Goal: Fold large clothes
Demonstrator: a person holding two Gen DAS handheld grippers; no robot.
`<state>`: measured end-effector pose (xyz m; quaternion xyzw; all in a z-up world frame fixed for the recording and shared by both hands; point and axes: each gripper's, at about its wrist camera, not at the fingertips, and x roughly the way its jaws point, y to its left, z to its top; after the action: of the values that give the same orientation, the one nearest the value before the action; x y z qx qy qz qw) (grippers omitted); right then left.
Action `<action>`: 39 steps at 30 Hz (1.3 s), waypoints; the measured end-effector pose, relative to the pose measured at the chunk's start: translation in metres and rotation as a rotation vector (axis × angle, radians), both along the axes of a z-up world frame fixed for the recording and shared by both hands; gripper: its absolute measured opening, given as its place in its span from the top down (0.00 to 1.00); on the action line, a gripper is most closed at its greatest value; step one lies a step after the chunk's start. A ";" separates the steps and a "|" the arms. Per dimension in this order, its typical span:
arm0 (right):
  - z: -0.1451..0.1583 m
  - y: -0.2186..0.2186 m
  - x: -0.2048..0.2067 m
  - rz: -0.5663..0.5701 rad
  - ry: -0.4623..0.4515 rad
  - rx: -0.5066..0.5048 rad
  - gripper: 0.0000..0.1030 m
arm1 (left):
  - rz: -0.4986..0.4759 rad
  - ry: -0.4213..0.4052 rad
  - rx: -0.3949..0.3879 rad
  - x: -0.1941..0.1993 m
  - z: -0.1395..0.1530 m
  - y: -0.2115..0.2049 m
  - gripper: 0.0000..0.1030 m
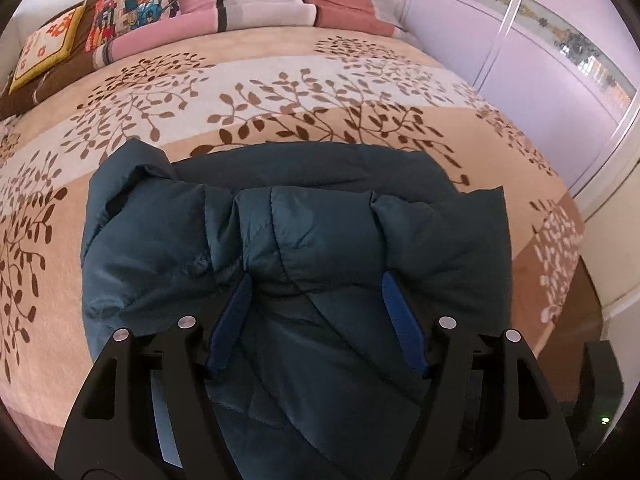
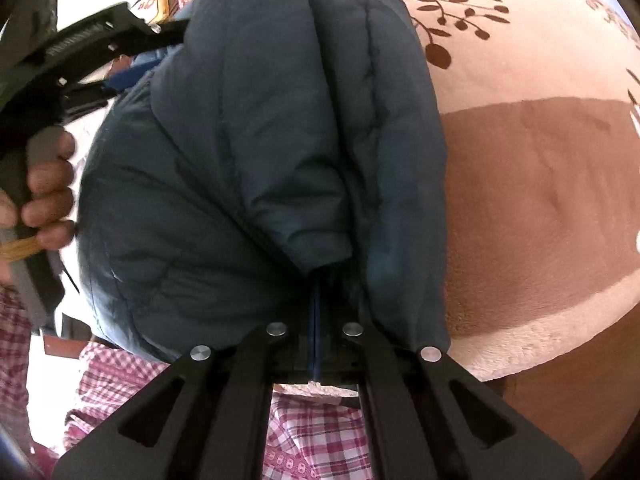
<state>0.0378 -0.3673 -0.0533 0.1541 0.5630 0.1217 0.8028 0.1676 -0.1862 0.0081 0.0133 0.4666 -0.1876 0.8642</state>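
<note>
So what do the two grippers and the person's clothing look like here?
Both grippers, left gripper and right gripper, are black angular frames with triangular cut-outs and round silver pivot pins, carrying blue pads on the fingers. The hand grips a grey handle. The person wears a red-and-white checked garment.

Dark teal quilted jacket [image 1: 304, 232] on beige/cream blanket [image 1: 280, 92] w/ brown leaf print; red-white checked cloth [image 2: 316, 432].

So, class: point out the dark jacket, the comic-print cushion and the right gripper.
dark jacket [image 1: 304, 232], left wrist view, puffy folded middle.
comic-print cushion [image 1: 132, 8], left wrist view, printed face.
right gripper [image 2: 316, 300], right wrist view, between its closed fingertips.
</note>
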 end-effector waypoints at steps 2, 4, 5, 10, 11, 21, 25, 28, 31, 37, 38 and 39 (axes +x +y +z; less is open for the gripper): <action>-0.002 -0.002 -0.001 -0.005 0.001 0.008 1.00 | 0.003 -0.011 0.024 -0.002 -0.003 -0.003 0.34; -0.003 -0.002 -0.003 -0.011 -0.001 0.010 1.00 | -0.001 -0.021 0.043 -0.002 -0.005 -0.006 0.34; -0.003 -0.003 -0.003 -0.013 -0.001 0.011 1.00 | 0.000 -0.025 0.036 -0.003 -0.004 -0.005 0.34; -0.004 -0.010 -0.003 -0.033 0.004 0.023 1.00 | -0.002 -0.076 -0.045 -0.019 0.014 0.013 0.34; -0.002 -0.010 -0.003 -0.033 0.003 0.019 1.00 | 0.001 -0.087 -0.052 -0.023 0.019 0.017 0.34; 0.019 -0.001 -0.012 -0.024 -0.040 -0.037 1.00 | 0.128 -0.039 -0.219 -0.089 0.031 0.116 0.31; 0.041 -0.004 -0.022 -0.045 -0.095 -0.041 1.00 | 0.183 0.051 -0.296 -0.107 0.009 0.147 0.30; 0.068 -0.006 -0.025 -0.063 -0.180 -0.051 0.99 | 0.203 0.111 -0.353 -0.117 -0.008 0.157 0.29; 0.100 0.002 -0.010 -0.041 -0.262 -0.022 0.97 | 0.214 0.154 -0.386 -0.122 -0.020 0.160 0.26; 0.121 0.025 0.056 -0.002 -0.260 0.080 0.97 | 0.190 0.154 -0.394 -0.127 -0.023 0.155 0.25; 0.118 0.025 0.067 -0.011 -0.240 0.078 0.97 | 0.185 0.150 -0.390 -0.128 -0.024 0.153 0.25; 0.111 0.024 0.081 -0.025 -0.208 0.069 0.97 | 0.183 0.150 -0.388 -0.127 -0.025 0.153 0.25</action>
<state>0.1186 -0.3429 0.0578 0.1750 0.4704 0.1463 0.8525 0.0402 -0.0337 -0.0167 -0.2095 0.4839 -0.1953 0.8269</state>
